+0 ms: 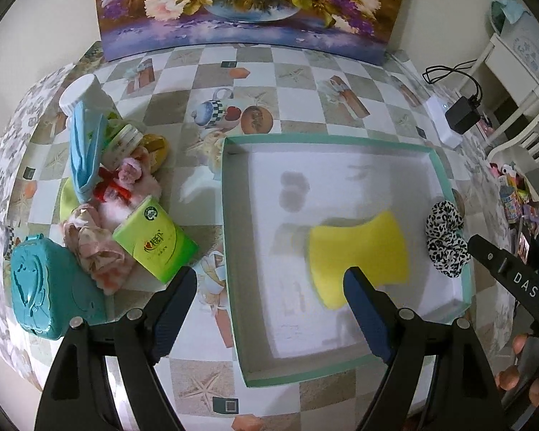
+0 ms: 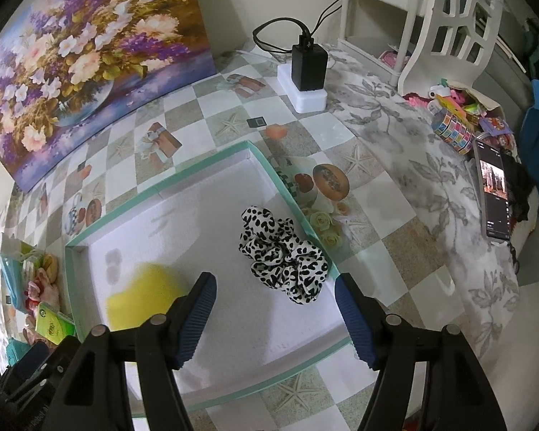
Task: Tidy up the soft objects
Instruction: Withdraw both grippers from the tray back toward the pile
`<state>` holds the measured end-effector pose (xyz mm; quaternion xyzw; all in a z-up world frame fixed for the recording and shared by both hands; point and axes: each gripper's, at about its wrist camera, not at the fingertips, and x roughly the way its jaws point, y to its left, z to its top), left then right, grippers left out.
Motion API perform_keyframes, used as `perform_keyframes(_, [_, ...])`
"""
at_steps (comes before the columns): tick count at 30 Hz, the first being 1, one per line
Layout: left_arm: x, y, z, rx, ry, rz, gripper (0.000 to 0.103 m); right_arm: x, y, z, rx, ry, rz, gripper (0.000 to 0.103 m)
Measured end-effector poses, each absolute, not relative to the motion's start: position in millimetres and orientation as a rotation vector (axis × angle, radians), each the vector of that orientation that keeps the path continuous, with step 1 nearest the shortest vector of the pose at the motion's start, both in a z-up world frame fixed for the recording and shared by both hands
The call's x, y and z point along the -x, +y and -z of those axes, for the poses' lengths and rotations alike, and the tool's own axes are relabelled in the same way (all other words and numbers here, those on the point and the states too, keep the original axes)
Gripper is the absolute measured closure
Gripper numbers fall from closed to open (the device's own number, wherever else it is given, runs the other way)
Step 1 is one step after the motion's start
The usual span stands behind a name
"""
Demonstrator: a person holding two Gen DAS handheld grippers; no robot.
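both sets of jaws stand apart and empty, the left gripper [image 1: 269, 287] and right gripper [image 2: 275, 294] over the teal-rimmed box [image 1: 230, 237]. inside it lie a yellow sponge [image 1: 359, 251] and, near the right wall, a leopard scrunchie [image 2: 282, 255].

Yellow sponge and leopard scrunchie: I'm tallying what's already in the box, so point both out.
yellow sponge [image 1: 359, 248], left wrist view, middle of its top face.
leopard scrunchie [image 2: 282, 255], right wrist view, middle of its bunched fabric.
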<state>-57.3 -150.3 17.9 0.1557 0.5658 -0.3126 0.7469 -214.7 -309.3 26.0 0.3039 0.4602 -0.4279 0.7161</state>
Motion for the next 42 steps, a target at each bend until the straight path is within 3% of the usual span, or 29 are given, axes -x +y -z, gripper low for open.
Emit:
perform_keyframes(15, [11, -115, -34, -0.186, 1.234, 0.587, 0.019, 196, -295, -22, -0.606, 1.057, 0.906, 0.031])
perform_keyframes(31, [-86, 12, -39, 0.037, 1.198, 0.206, 0.019, 127, -224, -17, -0.481, 1.098, 0.637, 0.03])
perform_keyframes(34, [-95, 29, -34, 0.065, 1.21, 0.164, 0.008, 117, -214, -16, -0.484, 1.092, 0.611, 0.03])
perform_keyframes(42, [-101, 40, -32, 0.09, 1.215, 0.166, 0.007, 84, -185, -22, -0.424, 1.065, 0.533, 0.03])
